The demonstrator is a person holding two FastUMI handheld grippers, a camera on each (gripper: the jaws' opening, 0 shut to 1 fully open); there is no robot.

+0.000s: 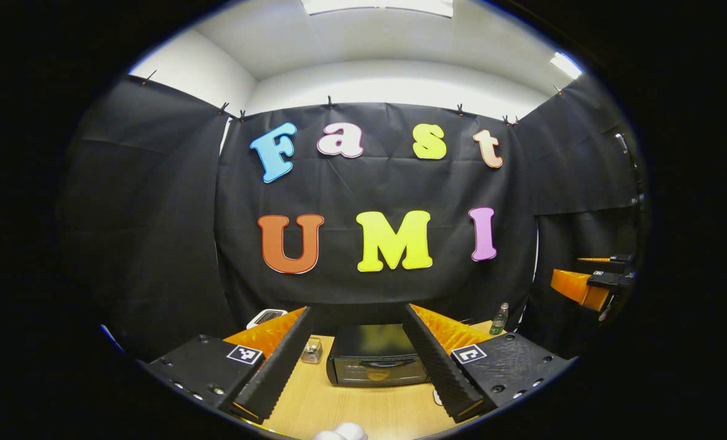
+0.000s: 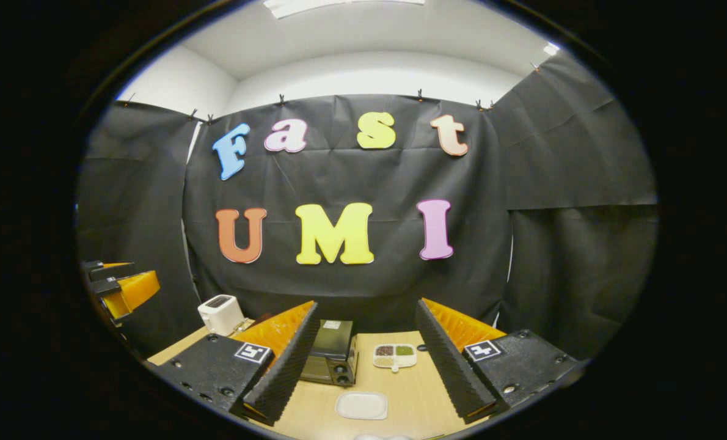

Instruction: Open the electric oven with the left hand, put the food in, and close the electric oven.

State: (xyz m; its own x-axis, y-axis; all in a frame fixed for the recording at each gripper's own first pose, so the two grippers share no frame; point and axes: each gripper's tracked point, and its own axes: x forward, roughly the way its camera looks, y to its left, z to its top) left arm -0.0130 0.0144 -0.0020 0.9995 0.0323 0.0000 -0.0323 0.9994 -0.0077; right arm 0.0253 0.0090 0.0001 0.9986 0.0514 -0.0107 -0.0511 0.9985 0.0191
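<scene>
1. The left gripper (image 1: 363, 373) is held open and empty above the counter (image 1: 363, 409). The electric oven (image 1: 377, 362), door shut, lies straight ahead between its fingers, so this hand is judged nearer.
2. The right gripper (image 2: 363, 373) is likewise open and empty; the oven lies ahead-left, its control side seen.
3. A divided food dish (image 2: 394, 356) and a white tray (image 2: 361, 405) are seen in the right gripper view.

Recording booth – black cloth walls (image 1: 156, 232), wooden table (image 2: 400, 379).
</scene>
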